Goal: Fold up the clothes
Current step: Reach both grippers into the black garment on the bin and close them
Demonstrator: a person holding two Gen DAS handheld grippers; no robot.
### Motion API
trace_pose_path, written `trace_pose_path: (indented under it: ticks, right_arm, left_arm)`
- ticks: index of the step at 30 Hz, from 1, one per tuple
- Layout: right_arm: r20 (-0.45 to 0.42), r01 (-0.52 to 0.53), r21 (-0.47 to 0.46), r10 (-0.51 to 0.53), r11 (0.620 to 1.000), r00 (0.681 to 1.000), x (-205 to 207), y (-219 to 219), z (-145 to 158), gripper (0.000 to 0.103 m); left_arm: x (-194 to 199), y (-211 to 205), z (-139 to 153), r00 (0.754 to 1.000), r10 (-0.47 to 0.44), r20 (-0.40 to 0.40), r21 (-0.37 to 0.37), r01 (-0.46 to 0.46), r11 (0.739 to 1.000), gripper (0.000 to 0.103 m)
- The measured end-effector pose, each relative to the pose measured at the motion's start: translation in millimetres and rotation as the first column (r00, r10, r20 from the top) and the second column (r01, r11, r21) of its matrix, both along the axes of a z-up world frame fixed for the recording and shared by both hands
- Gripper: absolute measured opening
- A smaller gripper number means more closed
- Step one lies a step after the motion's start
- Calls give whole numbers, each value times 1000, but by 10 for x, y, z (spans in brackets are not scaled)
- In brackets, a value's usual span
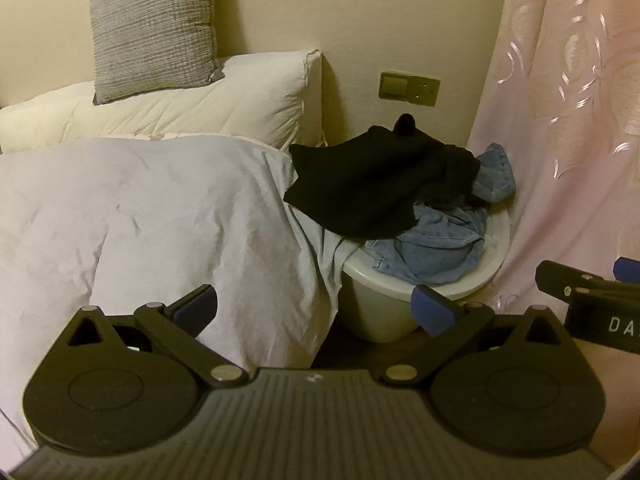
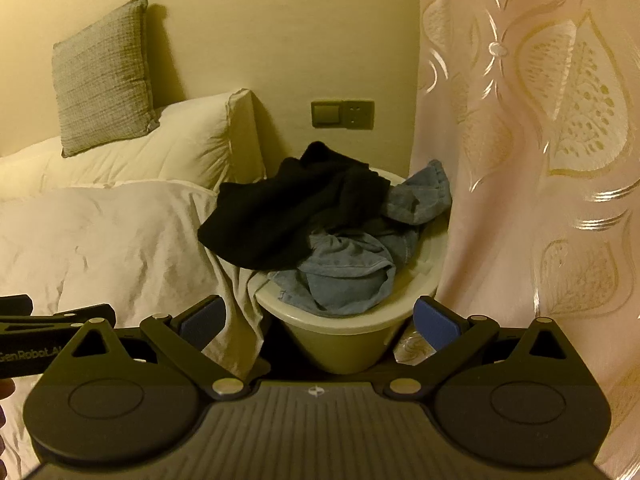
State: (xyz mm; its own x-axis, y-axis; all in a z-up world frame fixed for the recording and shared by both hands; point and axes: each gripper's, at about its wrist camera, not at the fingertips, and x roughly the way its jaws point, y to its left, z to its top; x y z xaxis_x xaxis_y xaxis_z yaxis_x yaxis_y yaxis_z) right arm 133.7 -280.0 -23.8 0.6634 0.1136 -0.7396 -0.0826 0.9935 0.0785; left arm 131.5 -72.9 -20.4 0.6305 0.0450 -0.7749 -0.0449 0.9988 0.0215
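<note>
A white tub (image 1: pixel 464 280) stands between the bed and the curtain, heaped with clothes. A black garment (image 1: pixel 376 184) lies on top and spills over the tub's left rim onto the bed. A blue denim garment (image 1: pixel 436 252) lies under it, bunched at the front and right. The same pile shows in the right wrist view: the black garment (image 2: pixel 288 220), the denim (image 2: pixel 344 272), the tub (image 2: pixel 344 344). My left gripper (image 1: pixel 316 312) is open and empty, short of the tub. My right gripper (image 2: pixel 318 322) is open and empty, just in front of the tub.
A bed with a pale rumpled duvet (image 1: pixel 140 220) fills the left. White pillows (image 1: pixel 180 104) and a grey cushion (image 1: pixel 154 28) lean at the wall. A pink patterned curtain (image 2: pixel 540 160) hangs close on the right. A wall socket (image 1: pixel 408 88) sits behind the tub.
</note>
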Motion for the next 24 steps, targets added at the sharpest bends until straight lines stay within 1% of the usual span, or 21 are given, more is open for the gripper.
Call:
trace_pose_path:
  ticks: [4,8,11,15,18,22,24]
  right_arm:
    - [3,15,3,-15,1000,1000,65,-20,-1,103]
    - [1,25,2,-25,1000,1000,212,-6,-57,103]
    - [-7,31,1,-31,1000,1000,343,13,-118,103]
    - [-36,36,-7,-36,999,999,619,82,-254,103]
    - [-68,42,-9,-42,999,997,889,137,-367,103]
    - [-114,45,-15,-46,999,992,1274,206,-524,103]
    - [-149,54,-22,-57,998,987,1461,249,-611,103]
  left_arm:
    - [79,-11,-23,1000,-16,-4,0,16,1000,102]
    - [234,29,-97,1000,-19,-24,-4,18,1000,102]
    - [404,68,-182,999,-14,-32,8,14,1000,102]
    - [763,145,-382,995,-42,-91,6,43,999,102]
    - [1050,207,-555,989,-46,-139,0,47,999,101]
    - [1433,318,-757,979,-50,-196,-14,48,999,101]
    - [1612,374,-846,971,-56,-234,-32,50,998,101]
